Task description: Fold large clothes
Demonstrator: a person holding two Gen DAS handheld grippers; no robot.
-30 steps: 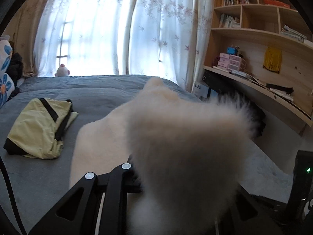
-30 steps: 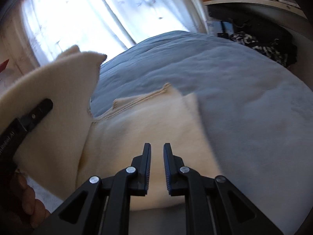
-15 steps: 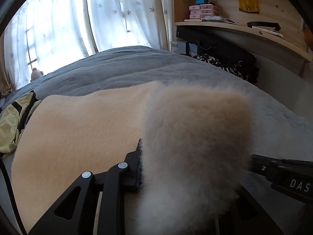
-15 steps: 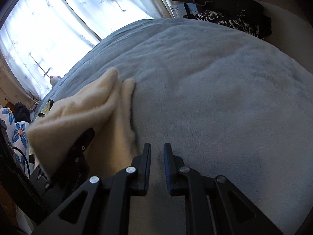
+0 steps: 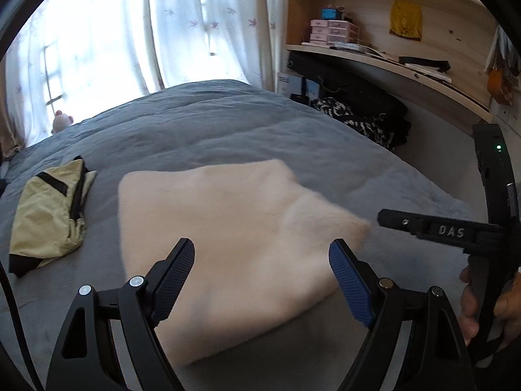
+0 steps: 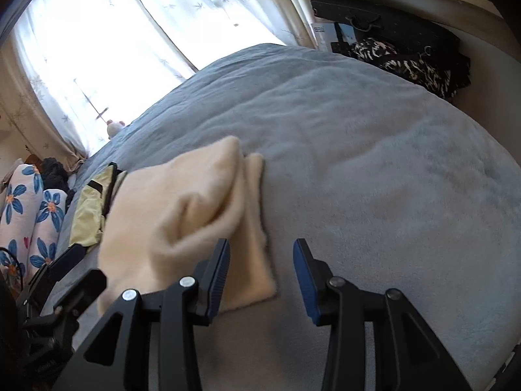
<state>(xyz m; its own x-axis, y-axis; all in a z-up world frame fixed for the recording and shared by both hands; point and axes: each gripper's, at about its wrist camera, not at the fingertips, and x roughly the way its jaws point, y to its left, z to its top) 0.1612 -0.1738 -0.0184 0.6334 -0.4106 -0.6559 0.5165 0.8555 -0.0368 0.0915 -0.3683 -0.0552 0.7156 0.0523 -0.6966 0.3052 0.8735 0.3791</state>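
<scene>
garment: cream fleece garment lies folded on the grey bed cover, near the bed's front edge; top layer doubled over the lower one, its right corner puffed up and blurred.
left gripper: jaws have just been opening and stand wide apart; the fleece sits beyond and below them, no pad pressing on it.
right gripper: jaws have just been opening and stand partly apart; nothing between them, the left finger just beside the fleece's near right corner.
reason for placement: both grippers appear to have let go so the doubled layer can settle flat on the bed.
edge check: in the right wrist view the lower layer pokes out past the upper one on the right side, so the edges are not flush.
other items: a yellow-green folded jacket lies left of the fleece, apart from it.
step, as judged: fold laid down; squaring or a further fold likely remains.
</scene>
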